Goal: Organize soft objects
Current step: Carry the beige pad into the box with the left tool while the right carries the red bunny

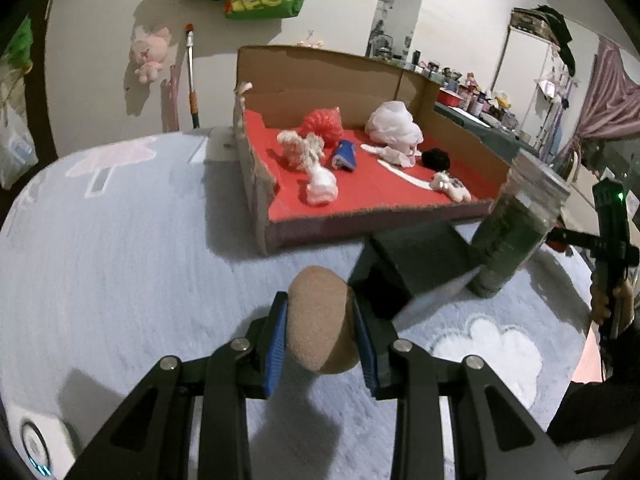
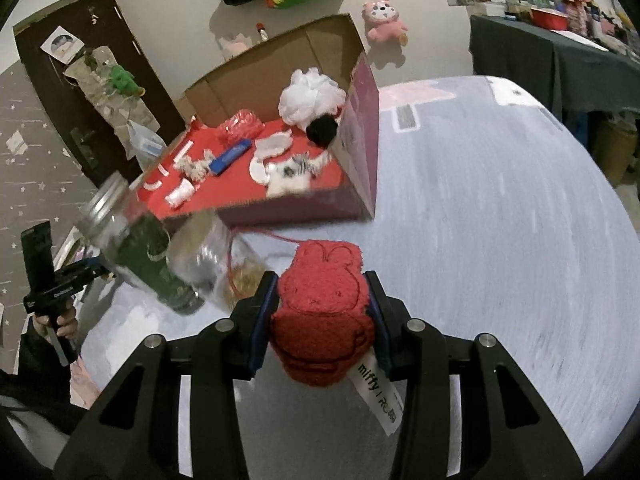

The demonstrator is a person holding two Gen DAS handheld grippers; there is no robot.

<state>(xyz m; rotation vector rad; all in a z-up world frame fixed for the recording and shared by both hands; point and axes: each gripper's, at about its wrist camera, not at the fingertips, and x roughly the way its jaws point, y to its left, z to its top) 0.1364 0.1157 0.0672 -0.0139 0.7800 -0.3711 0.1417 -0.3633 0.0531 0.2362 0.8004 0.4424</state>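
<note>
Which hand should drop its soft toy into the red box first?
Probably the left. Its gripper holds the tan puff facing the cardboard box's low open edge. The right gripper, holding the red towel, has jars near its path.

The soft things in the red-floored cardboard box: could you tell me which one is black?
The small black fluffy pompom, lying just beside the big white mesh puff near the box's far corner. The other pieces in the cardboard box are white, red or blue.

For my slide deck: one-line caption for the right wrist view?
Right gripper grips a red towel near the cardboard box of soft items.
</note>
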